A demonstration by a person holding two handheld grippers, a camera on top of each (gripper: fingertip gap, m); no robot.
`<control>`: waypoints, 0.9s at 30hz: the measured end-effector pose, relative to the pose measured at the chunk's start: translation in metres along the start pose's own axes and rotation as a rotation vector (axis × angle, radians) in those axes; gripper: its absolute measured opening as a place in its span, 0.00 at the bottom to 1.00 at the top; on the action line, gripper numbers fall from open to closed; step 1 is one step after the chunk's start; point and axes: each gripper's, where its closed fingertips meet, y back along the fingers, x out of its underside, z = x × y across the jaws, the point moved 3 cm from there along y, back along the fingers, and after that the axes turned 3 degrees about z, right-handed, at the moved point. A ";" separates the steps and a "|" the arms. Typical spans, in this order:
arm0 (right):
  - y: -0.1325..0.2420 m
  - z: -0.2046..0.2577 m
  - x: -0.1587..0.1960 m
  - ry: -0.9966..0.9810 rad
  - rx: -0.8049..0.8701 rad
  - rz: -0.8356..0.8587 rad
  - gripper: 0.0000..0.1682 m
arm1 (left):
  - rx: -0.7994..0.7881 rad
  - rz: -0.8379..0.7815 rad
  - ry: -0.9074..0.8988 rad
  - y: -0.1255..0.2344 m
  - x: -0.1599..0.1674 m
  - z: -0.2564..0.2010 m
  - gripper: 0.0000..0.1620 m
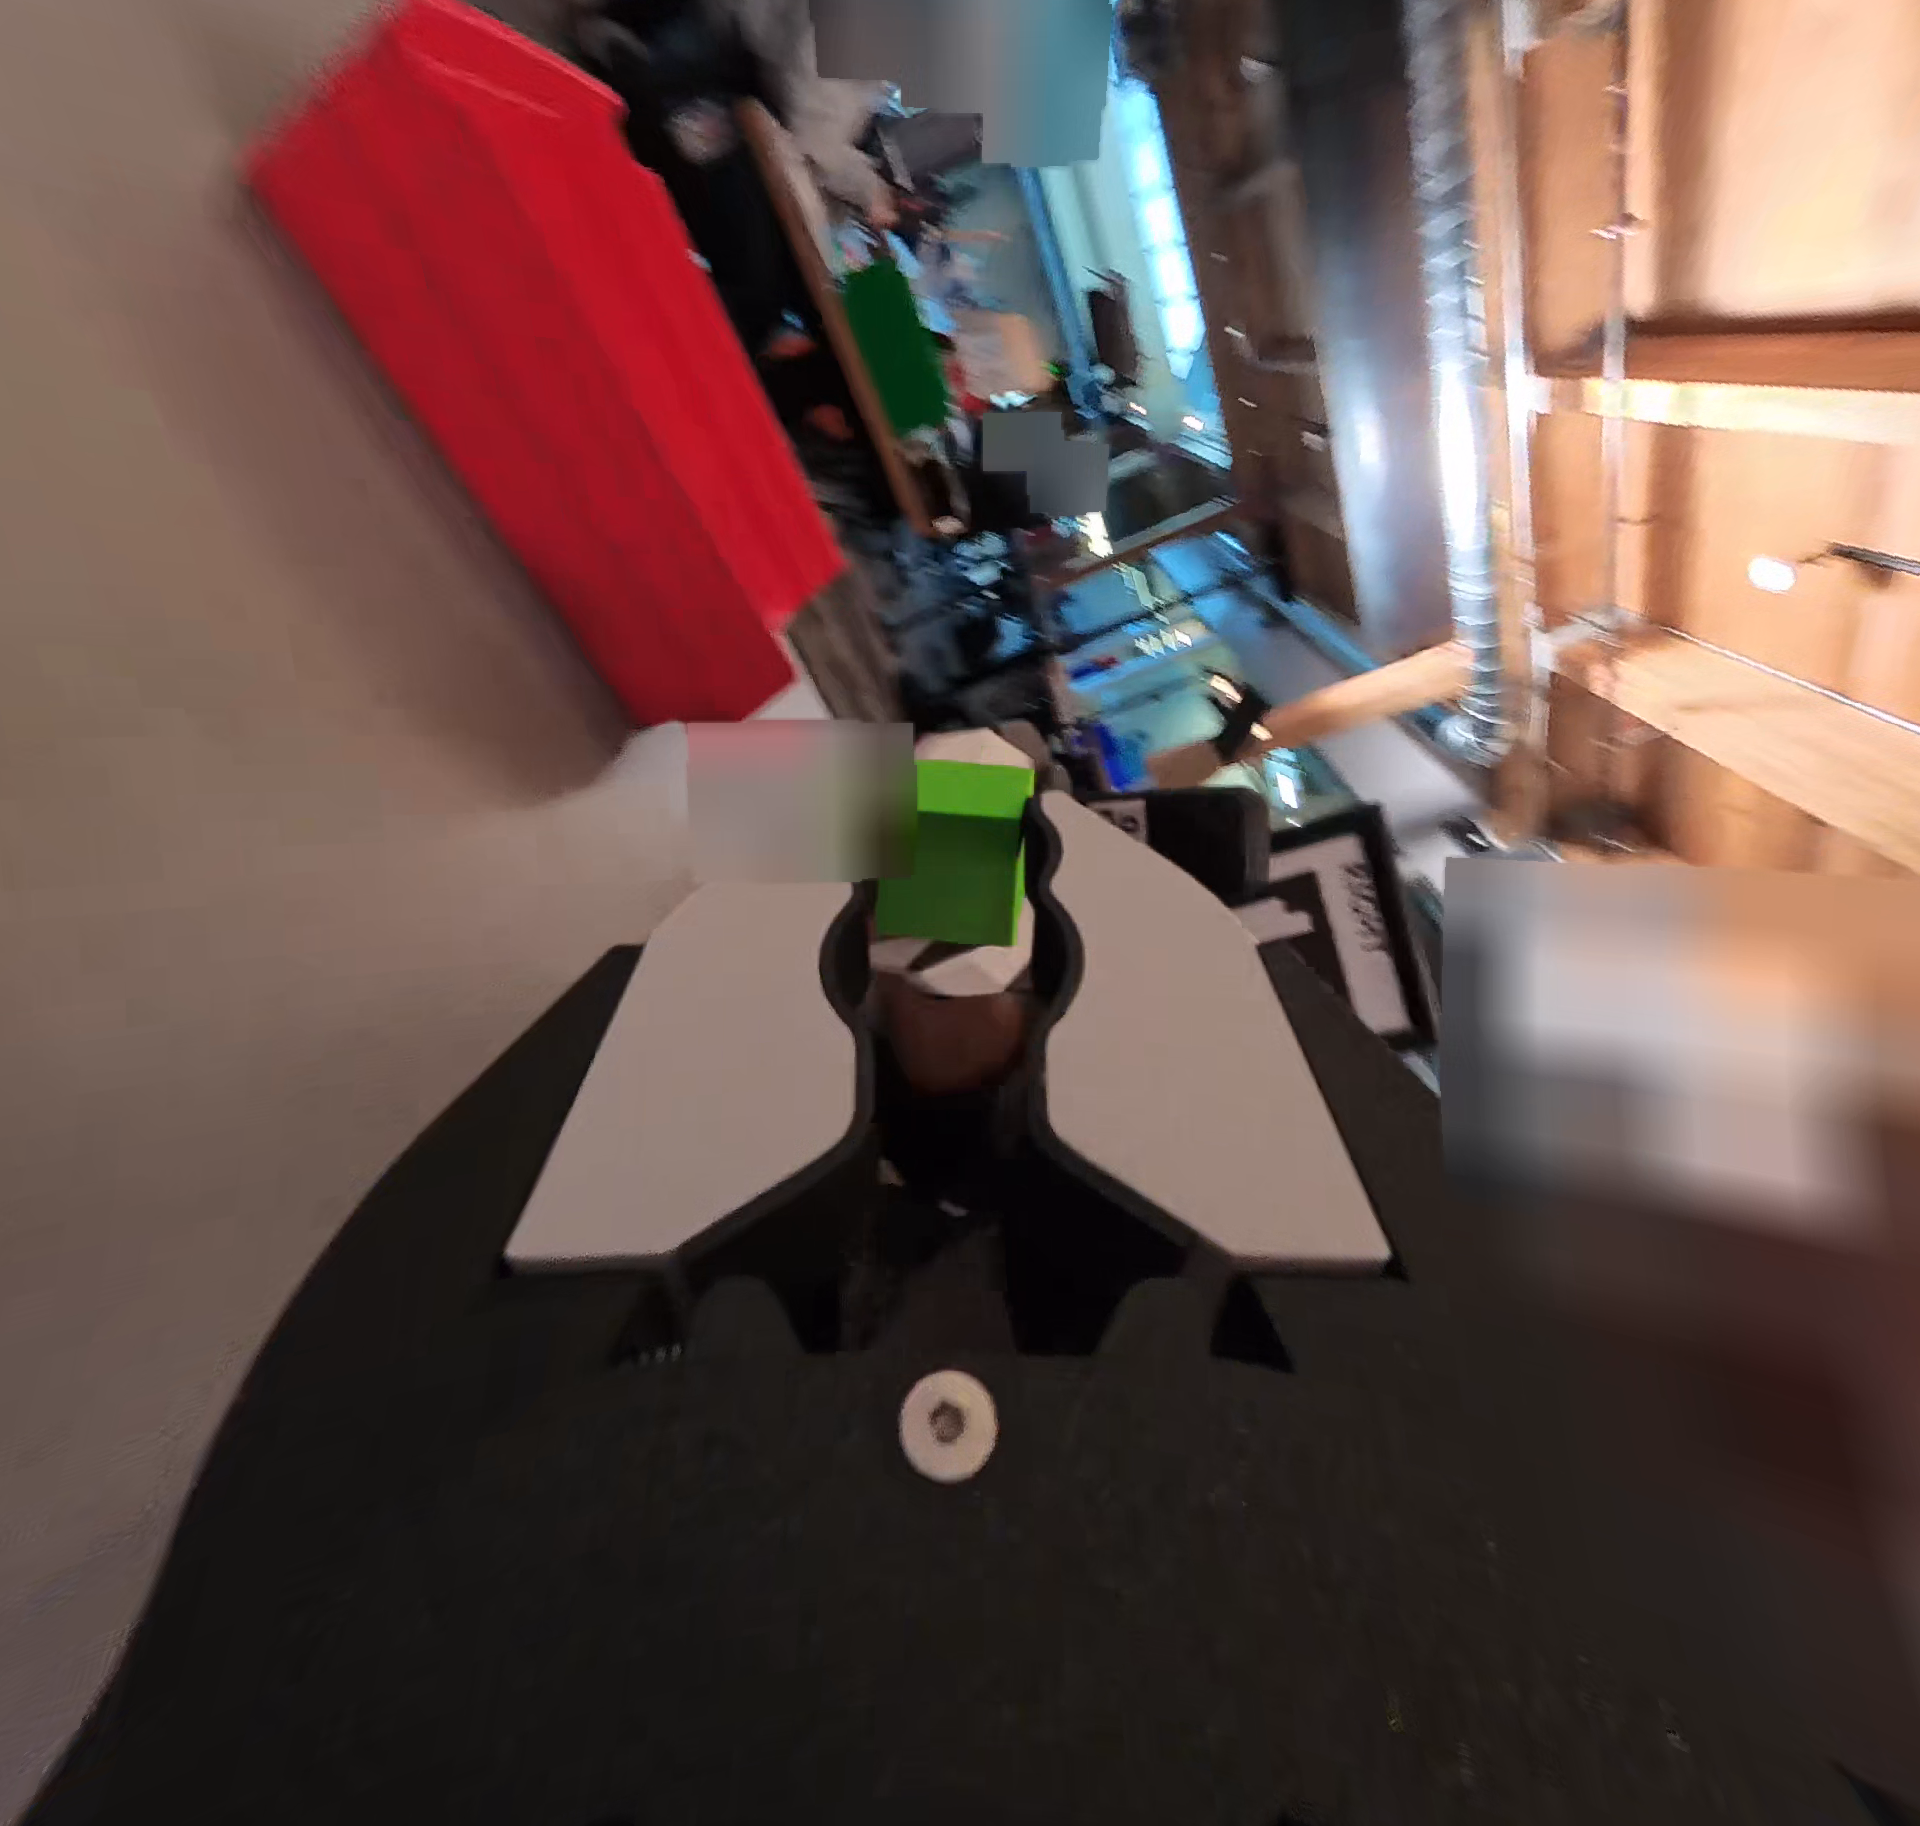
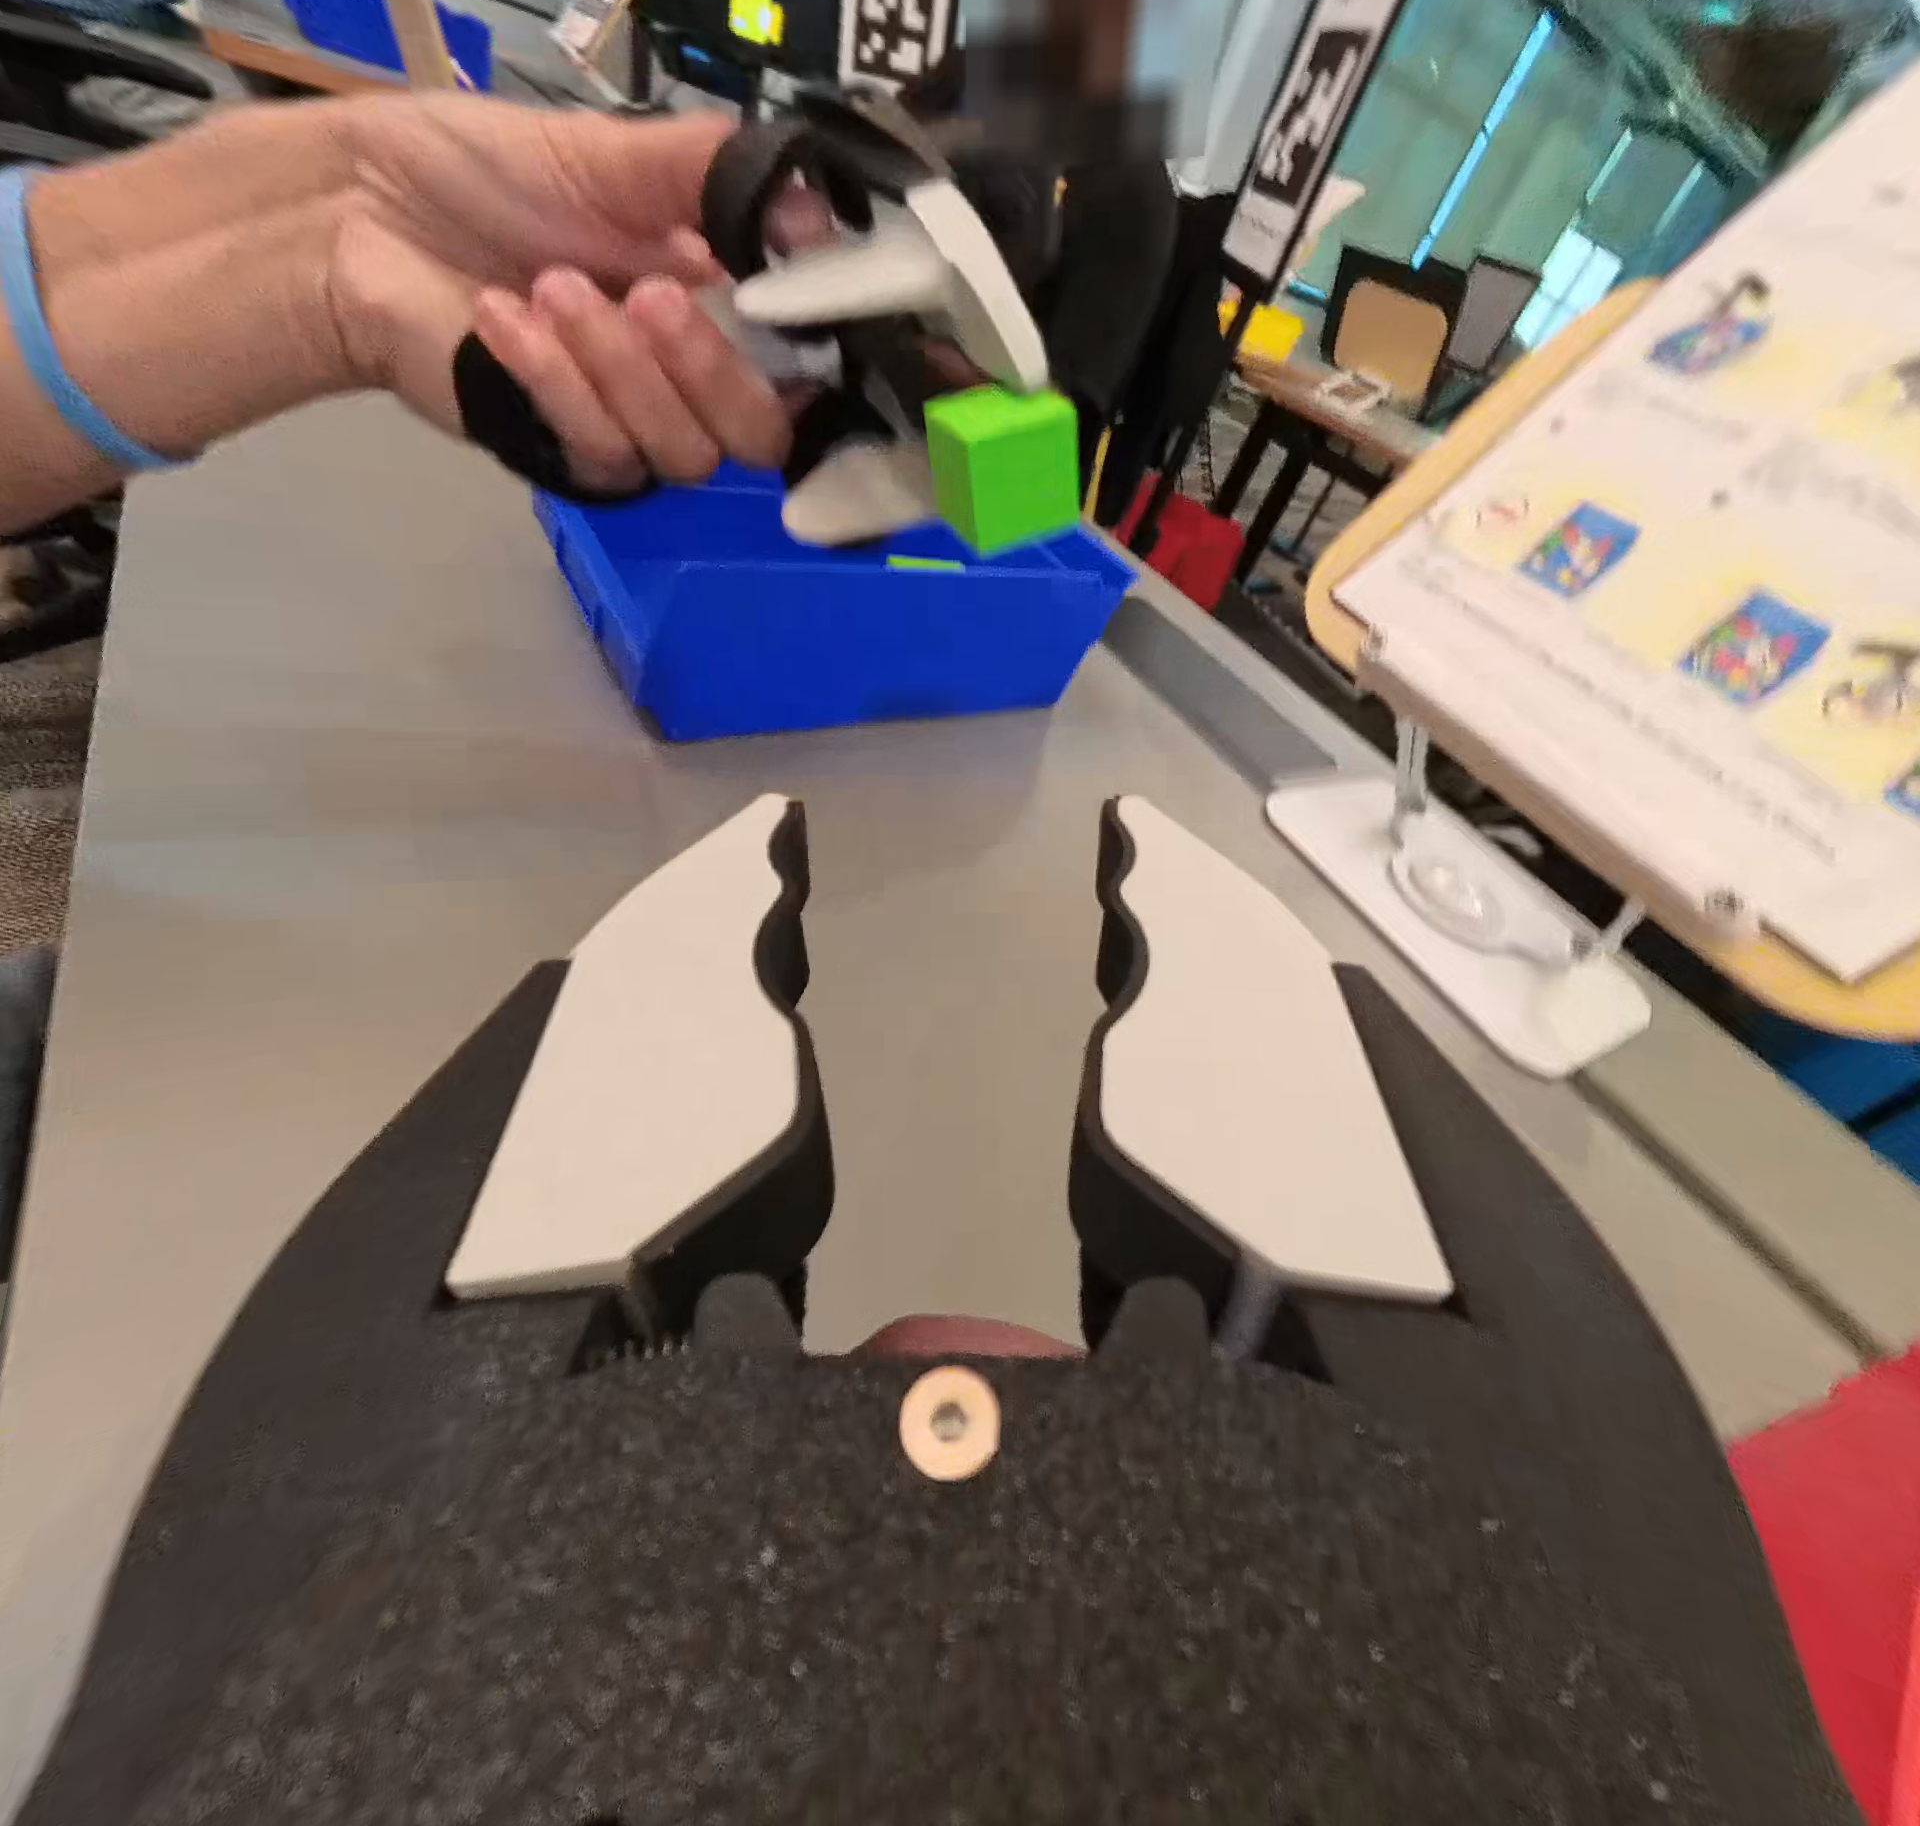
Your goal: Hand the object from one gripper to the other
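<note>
Between the two grey fingers of the left tool, in the left wrist view, sits the green cube; the jaws are clenched on it, with the cube at 12 o'clock from the tool's white screw, though a mosaic patch hides the left fingertip. At 10 o'clock lies a red bin on the pale surface, the whole view being rolled strongly and blurred. In the right wrist view, the right tool stands released, its jaws spread wide with only bare grey surface between them. At 12 o'clock, well apart from it, a hand carries the left tool, which grips the green cube from above and below, held in the air above a blue bin. At 3 o'clock a tilted illustrated card on a clear stand rests near the surface edge. Judged from these views, the transfer is not yet made: the receiving tool is likely best brought level with the cube, jaws kept wide, and aligned on the two free side faces, at right angles to the present grip. The giving tool should probably let go only once the receiver has closed squarely, since a corner grip could let the cube twist and fall.
</note>
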 end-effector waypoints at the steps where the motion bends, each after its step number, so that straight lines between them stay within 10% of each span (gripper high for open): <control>1: -0.009 -0.002 -0.008 0.018 -0.007 -0.011 0.31 | 0.041 0.029 -0.002 -0.013 0.005 -0.005 0.16; 12: -0.007 -0.005 -0.035 0.039 -0.098 -0.089 0.17 | 0.114 0.135 0.021 -0.053 0.037 -0.014 0.17; 14: 0.004 -0.011 -0.035 0.058 -0.076 -0.081 0.17 | 0.055 0.131 -0.016 -0.043 0.052 -0.006 0.33; 19: 0.083 -0.115 -0.032 0.016 0.225 -0.004 0.17 | -0.235 0.042 -0.180 -0.006 0.126 0.035 0.33; 27: 0.108 -0.215 0.124 -0.249 0.233 0.696 0.17 | -0.526 -0.121 -0.239 0.046 0.207 0.087 0.28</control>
